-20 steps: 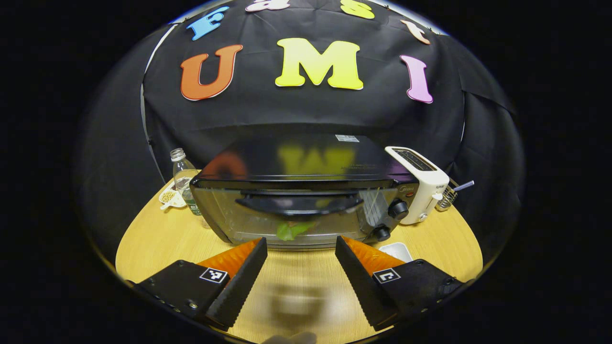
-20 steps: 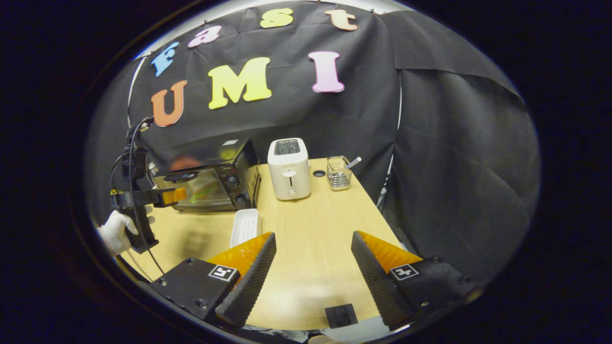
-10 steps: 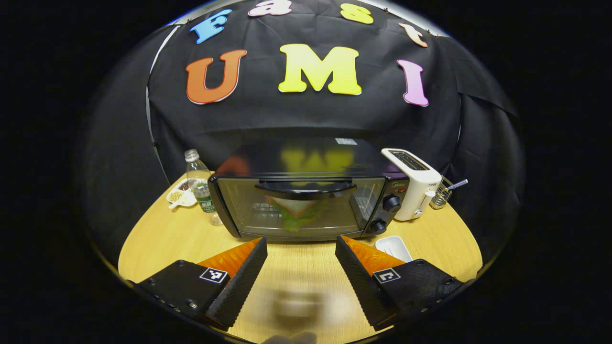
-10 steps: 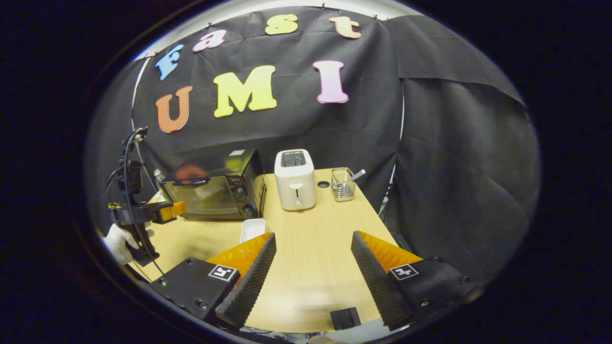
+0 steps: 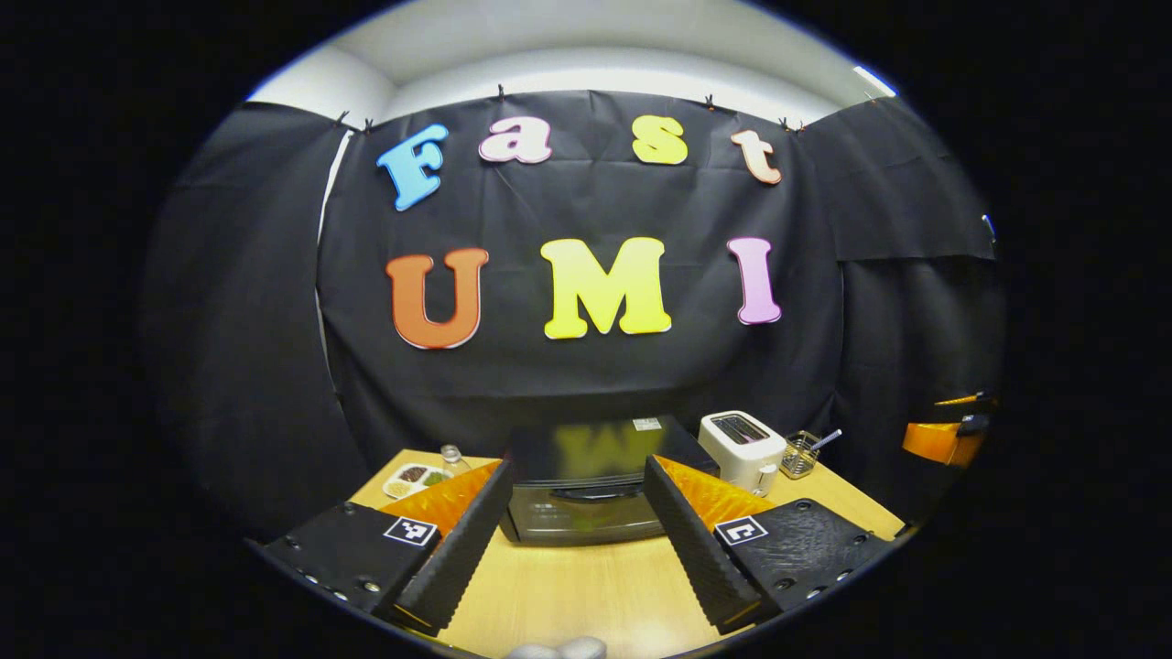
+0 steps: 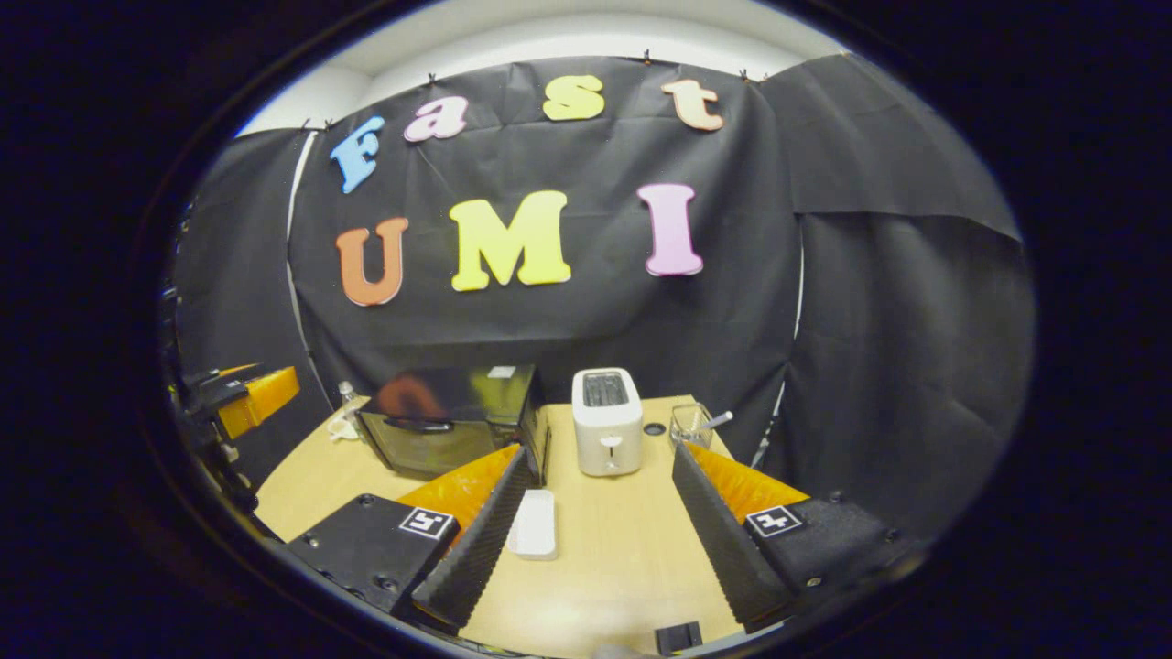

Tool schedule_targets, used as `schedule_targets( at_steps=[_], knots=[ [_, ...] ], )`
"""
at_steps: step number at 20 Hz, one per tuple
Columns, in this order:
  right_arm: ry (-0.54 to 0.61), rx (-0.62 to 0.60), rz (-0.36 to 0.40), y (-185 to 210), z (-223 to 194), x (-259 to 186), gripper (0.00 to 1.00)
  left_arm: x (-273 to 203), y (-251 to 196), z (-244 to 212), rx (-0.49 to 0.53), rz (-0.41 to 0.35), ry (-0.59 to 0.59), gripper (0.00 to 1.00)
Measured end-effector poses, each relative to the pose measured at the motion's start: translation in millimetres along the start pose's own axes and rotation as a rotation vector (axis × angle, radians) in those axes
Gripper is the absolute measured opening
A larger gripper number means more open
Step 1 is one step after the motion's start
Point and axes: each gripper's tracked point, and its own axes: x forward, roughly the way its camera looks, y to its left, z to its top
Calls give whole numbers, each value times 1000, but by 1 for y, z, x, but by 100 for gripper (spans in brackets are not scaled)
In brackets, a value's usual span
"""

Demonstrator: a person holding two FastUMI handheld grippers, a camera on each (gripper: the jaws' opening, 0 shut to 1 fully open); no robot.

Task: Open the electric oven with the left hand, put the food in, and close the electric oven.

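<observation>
Dim booth, overhead light, fisheye warp at edges.

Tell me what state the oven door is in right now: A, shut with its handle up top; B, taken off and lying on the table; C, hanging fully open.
A: in both gripper views the oven has its glass door upright and flush against the front, with the handle across the top.

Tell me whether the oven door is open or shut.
Shut. The oven door stands upright, flush with the oven front, handle at the top; both grippers hang back, empty.
</observation>
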Motion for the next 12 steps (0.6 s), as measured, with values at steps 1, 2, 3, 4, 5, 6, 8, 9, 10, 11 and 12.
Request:
schedule_targets(
  at_steps=[1, 2, 3, 4, 5, 6, 8, 9, 10, 11, 12],
  knots=[
    [-25, -5, 12, 3, 13, -6, 100, -8, 1, 15, -15, 3, -33, 94],
    [-53, -7, 19, 7, 26, -9, 100, -15, 5, 25, -28, 12, -50, 94],
    [-77, -6, 26, 12, 37, -13, 100, -22, 11, 32, -39, 24, -53, 94],
    [-96, -9, 33, 17, 46, -17, 91, -31, 15, 36, -56, 29, -61, 94],
    [-120, -16, 33, 19, 55, -21, 91, -36, 16, 45, -64, 31, -85, 95],
    [-141, -28, 27, 22, 64, -25, 100, -40, 17, 48, -74, 29, -88, 94],
    [-169, -46, 28, 28, 72, -34, 91, -45, 25, 49, -59, 39, -97, 94],
    [-177, -48, 36, 34, 74, -39, 100, -49, 29, 48, -46, 48, -100, 94],
    [-181, -48, 38, 37, 76, -42, 100, -52, 32, 50, -41, 50, -105, 94],
    [-185, -48, 37, 38, 77, -46, 91, -55, 33, 50, -43, 49, -109, 94],
    [-193, -50, 34, 39, 78, -50, 91, -57, 33, 52, -45, 47, -111, 94]
  ],
)
